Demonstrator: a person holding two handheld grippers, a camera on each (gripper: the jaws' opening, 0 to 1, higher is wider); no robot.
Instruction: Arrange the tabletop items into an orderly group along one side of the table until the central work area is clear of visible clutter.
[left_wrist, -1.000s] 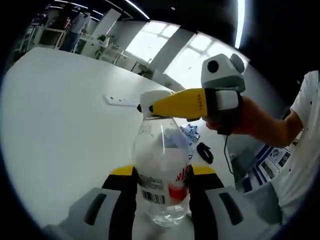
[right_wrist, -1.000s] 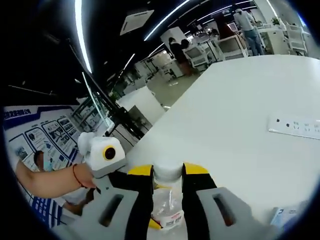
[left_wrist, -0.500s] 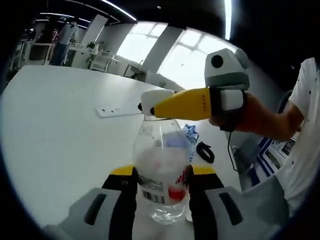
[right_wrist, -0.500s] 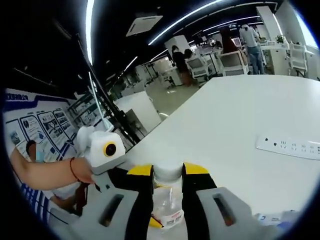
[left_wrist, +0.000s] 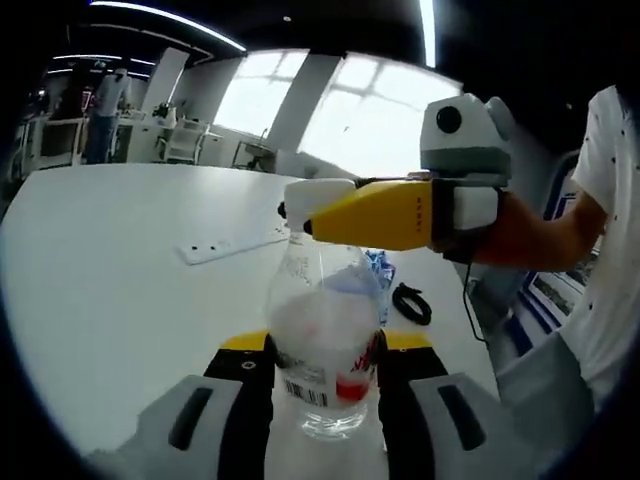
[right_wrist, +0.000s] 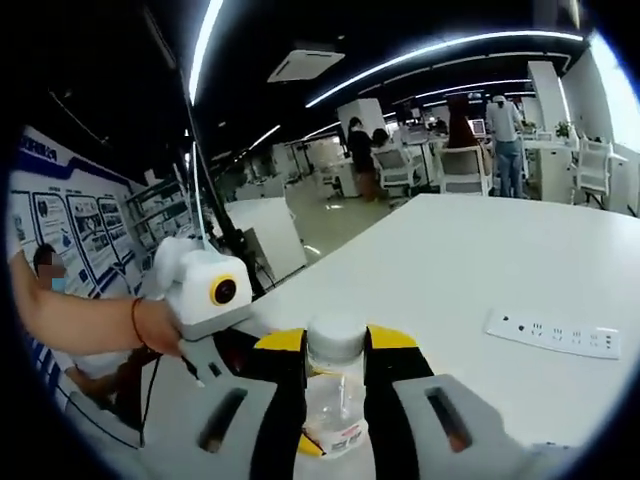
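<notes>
A clear plastic bottle (left_wrist: 323, 345) with a red-and-white label stands upright between the yellow-tipped jaws of my left gripper (left_wrist: 323, 345), which is shut on its body. My right gripper (left_wrist: 318, 211) comes in from the right in the left gripper view and is shut on the bottle's white cap (left_wrist: 305, 195). In the right gripper view the cap (right_wrist: 335, 338) sits clamped between my right gripper's (right_wrist: 335, 345) jaws, with the bottle (right_wrist: 332, 425) hanging below and the left gripper (right_wrist: 215, 345) at the left.
A white power strip (left_wrist: 228, 243) (right_wrist: 553, 333) lies on the white table (left_wrist: 110, 270). Behind the bottle lie a blue-printed wrapper (left_wrist: 380, 266) and a black coiled cable (left_wrist: 409, 303). A person's arm (left_wrist: 545, 235) holds the right gripper. Chairs and people stand far back.
Both views have rolled and shifted with the hands; the power strip sits elsewhere in each picture. Both grips on the bottle and cap look unchanged.
</notes>
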